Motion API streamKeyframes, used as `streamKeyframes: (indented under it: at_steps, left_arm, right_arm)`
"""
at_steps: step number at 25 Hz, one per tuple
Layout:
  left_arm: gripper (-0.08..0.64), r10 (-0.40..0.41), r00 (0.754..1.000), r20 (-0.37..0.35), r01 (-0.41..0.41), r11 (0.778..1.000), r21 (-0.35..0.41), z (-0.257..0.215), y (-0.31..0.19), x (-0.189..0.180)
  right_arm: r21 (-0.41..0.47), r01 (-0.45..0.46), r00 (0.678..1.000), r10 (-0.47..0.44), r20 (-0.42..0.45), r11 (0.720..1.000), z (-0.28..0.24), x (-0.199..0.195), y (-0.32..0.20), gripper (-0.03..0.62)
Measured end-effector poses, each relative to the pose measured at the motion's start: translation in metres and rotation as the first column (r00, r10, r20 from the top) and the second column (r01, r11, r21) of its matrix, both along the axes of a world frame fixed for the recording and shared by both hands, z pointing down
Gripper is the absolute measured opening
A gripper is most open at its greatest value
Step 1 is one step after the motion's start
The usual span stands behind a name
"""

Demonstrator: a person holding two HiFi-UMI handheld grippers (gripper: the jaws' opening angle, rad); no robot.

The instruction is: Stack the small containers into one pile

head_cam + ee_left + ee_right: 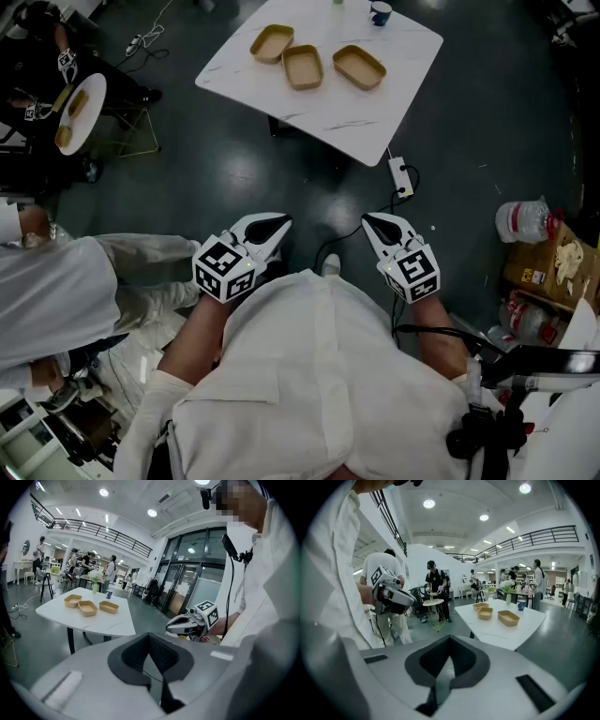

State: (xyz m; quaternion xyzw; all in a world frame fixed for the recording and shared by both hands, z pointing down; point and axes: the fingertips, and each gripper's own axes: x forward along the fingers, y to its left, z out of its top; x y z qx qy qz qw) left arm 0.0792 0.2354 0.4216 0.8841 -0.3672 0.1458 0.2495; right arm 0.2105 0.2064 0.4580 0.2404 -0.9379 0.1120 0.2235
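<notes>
**Small containers unstacked, both grippers clenched empty**

Head view: three small containers (303,67) sit in a row, side by side and unstacked, on the white table (375,122), with a blue cup (381,12) at its far edge. The left gripper (275,226) and right gripper (379,225) are held close to the person's body over the dark floor, well apart from the table.

Left gripper view: the left gripper's (152,667) jaws are pressed together with nothing between them. The containers (87,608) lie ahead to the left on the table (103,625).

Right gripper view: the right gripper's (445,667) jaws are likewise closed on nothing. The containers (485,613) lie ahead to the right on the table (511,634).
</notes>
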Motion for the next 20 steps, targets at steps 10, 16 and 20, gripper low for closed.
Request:
streamKeyframes:
  at_steps: [10,16,20]
  left_arm:
    - [0.006,-0.015,1.0,-0.003,0.015,1.0,-0.001,0.002,-0.009,0.006]
    - [0.006,0.017,0.999,-0.044,-0.016,1.0,0.021,0.002,-0.049,-0.026]
    - [0.007,0.023,0.998,-0.067,-0.022,0.999,0.024,0.001,-0.083,-0.077]
  right_arm:
    - [0.011,-0.034,0.999,0.034,-0.001,0.999,0.006,0.009,-0.02,0.004]
    - [0.009,-0.067,0.996,0.067,-0.052,0.998,0.009,-0.019,-0.052,0.005]
    - [0.013,-0.109,0.99,0.11,-0.093,0.994,0.011,-0.062,-0.088,0.005]
